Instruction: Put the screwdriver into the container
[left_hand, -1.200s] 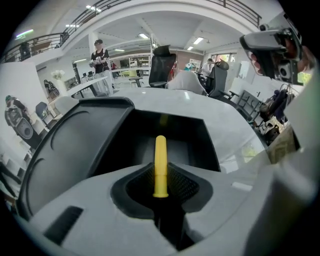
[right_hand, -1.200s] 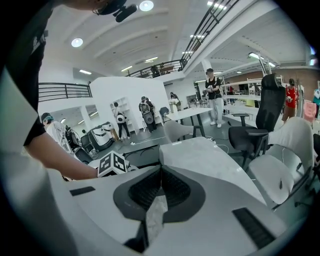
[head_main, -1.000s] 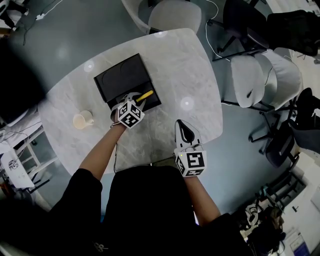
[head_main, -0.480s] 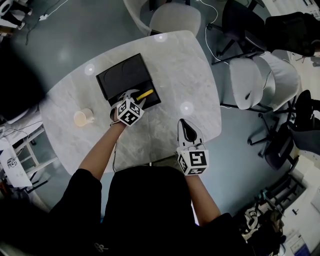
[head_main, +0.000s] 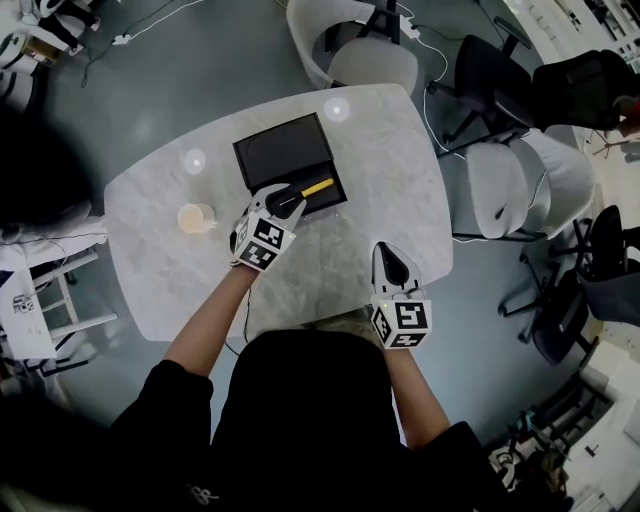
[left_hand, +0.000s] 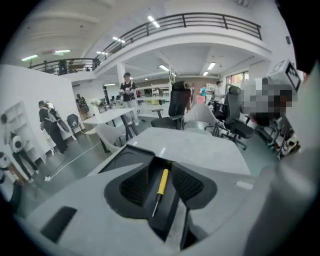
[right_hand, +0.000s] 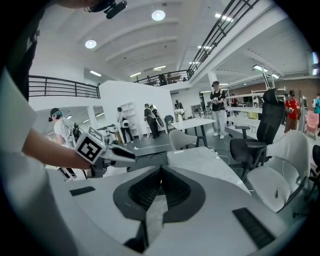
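Note:
A yellow-handled screwdriver (head_main: 318, 187) lies in the near right corner of the black container (head_main: 285, 155) on the marble table (head_main: 390, 190). My left gripper (head_main: 283, 198) hovers above that corner; its jaws have just been opening and stand open. In the left gripper view the screwdriver (left_hand: 161, 182) shows between the pads, lying apart from them, down in the container (left_hand: 127, 156). My right gripper (head_main: 394, 262) is over the table's near right edge. In its own view the right gripper (right_hand: 160, 172) has its tips together and holds nothing.
A beige cup (head_main: 195, 217) stands on the table left of the container. White chairs (head_main: 360, 45) sit at the far side and more chairs (head_main: 510, 170) at the right. In the right gripper view my left gripper (right_hand: 120, 156) hangs off to the left.
My left gripper has risen off the container with its jaws apart, and the screwdriver has stayed lying inside. The right gripper has shifted a little.

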